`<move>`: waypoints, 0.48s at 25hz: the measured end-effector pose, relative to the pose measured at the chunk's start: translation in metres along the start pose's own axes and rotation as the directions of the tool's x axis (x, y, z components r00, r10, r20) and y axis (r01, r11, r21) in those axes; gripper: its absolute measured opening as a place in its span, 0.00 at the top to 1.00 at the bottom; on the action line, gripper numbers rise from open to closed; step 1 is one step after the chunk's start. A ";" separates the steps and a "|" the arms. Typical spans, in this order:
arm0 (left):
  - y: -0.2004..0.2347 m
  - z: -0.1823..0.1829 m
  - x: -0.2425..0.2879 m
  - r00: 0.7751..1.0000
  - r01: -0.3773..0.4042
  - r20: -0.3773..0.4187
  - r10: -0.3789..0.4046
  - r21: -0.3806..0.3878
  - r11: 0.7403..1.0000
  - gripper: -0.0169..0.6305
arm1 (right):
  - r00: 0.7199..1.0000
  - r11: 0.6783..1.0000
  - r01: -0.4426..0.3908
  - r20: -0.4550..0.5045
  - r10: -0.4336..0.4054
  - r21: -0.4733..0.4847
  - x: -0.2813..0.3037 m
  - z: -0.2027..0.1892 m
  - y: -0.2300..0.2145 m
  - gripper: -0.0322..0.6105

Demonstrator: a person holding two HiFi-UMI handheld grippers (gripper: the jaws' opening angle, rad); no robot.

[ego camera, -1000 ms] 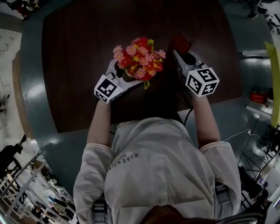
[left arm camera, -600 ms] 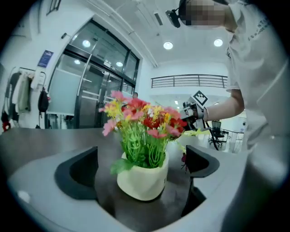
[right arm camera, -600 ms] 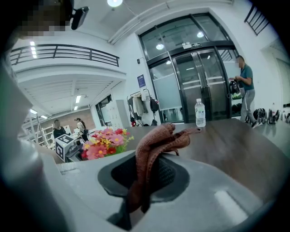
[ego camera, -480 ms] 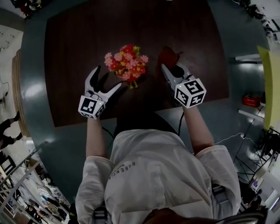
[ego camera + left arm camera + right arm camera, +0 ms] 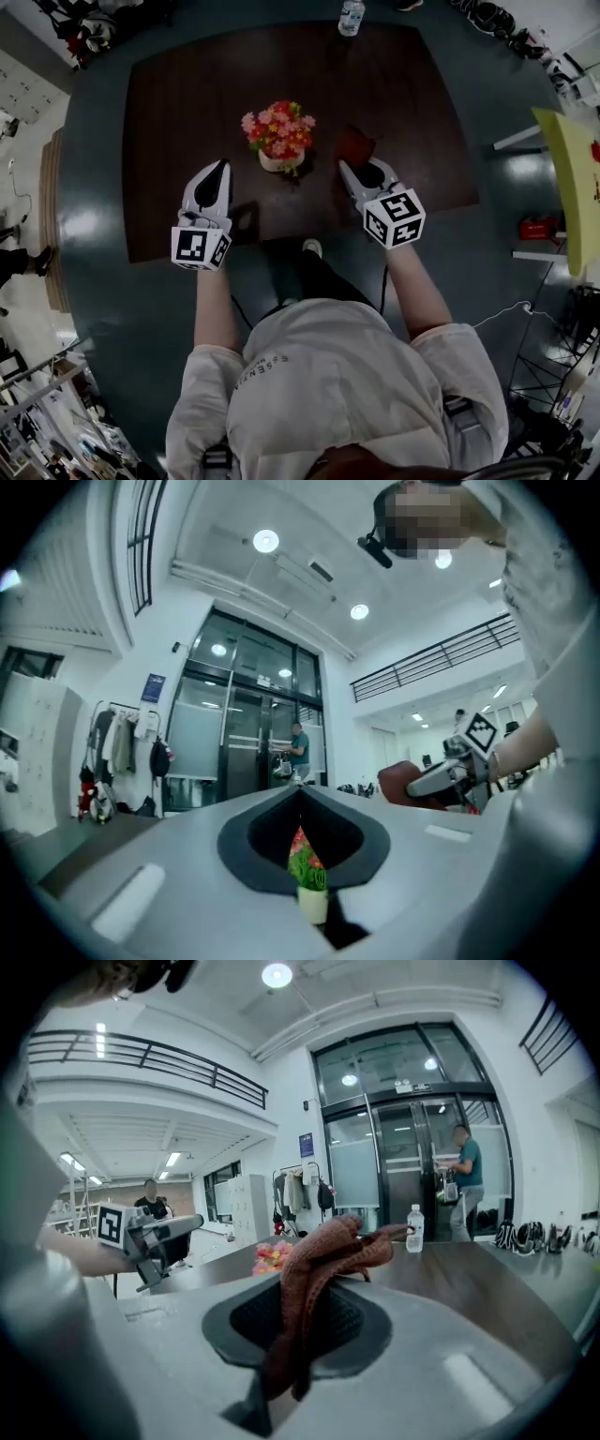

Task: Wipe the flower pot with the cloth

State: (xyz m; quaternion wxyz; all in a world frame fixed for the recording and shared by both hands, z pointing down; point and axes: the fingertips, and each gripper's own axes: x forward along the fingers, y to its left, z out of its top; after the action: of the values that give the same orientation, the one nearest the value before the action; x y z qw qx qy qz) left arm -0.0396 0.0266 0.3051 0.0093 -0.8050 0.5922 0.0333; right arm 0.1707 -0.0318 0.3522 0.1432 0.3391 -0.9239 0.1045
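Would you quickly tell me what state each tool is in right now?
Left tool: its jaws have just closed; shut, nothing held.
Right tool: shut on the cloth.

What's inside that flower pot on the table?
Pink, red and yellow flowers fill the cream flower pot. They cover its opening, so whatever is underneath cannot be seen.
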 end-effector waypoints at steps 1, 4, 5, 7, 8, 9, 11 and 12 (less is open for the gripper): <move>-0.001 0.008 -0.010 0.999 -0.037 -0.003 0.037 -0.005 0.999 0.95 | 1.000 1.000 0.005 0.005 -0.005 -0.014 -0.009 -0.001 0.012 0.87; -0.018 0.034 -0.042 0.997 -0.077 -0.006 0.077 -0.031 0.997 0.95 | 1.000 0.999 0.016 0.016 -0.016 -0.036 -0.036 -0.009 0.050 0.87; -0.025 0.041 -0.053 0.997 -0.075 -0.009 0.075 -0.032 0.997 0.95 | 1.000 0.999 0.020 0.019 -0.020 -0.034 -0.045 -0.012 0.062 0.87; -0.040 0.052 -0.078 0.997 -0.072 -0.017 0.072 -0.019 0.997 0.95 | 0.999 0.999 0.031 0.027 -0.030 -0.029 -0.060 -0.017 0.085 0.87; -0.045 0.056 -0.091 0.997 -0.072 -0.020 0.072 -0.013 0.997 0.95 | 0.999 0.999 0.036 0.032 -0.035 -0.029 -0.067 -0.019 0.096 0.87; -0.050 0.060 -0.102 0.997 -0.073 -0.021 0.073 -0.011 0.997 0.95 | 0.999 0.999 0.040 0.036 -0.039 -0.031 -0.074 -0.021 0.105 0.87; -0.061 0.062 -0.124 0.997 -0.074 -0.027 0.074 -0.009 0.997 0.95 | 0.998 0.998 0.048 0.045 -0.046 -0.034 -0.090 -0.024 0.121 0.87; -0.066 0.061 -0.135 0.997 -0.072 -0.033 0.072 -0.004 0.997 0.95 | 0.998 0.998 0.051 0.049 -0.049 -0.034 -0.099 -0.025 0.128 0.87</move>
State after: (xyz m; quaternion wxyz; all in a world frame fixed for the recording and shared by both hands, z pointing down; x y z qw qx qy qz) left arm -0.0191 0.1780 0.2516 -0.0036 -0.7836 0.6209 0.0218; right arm 0.1638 0.1302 0.3303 0.1293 0.3618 -0.9201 0.0764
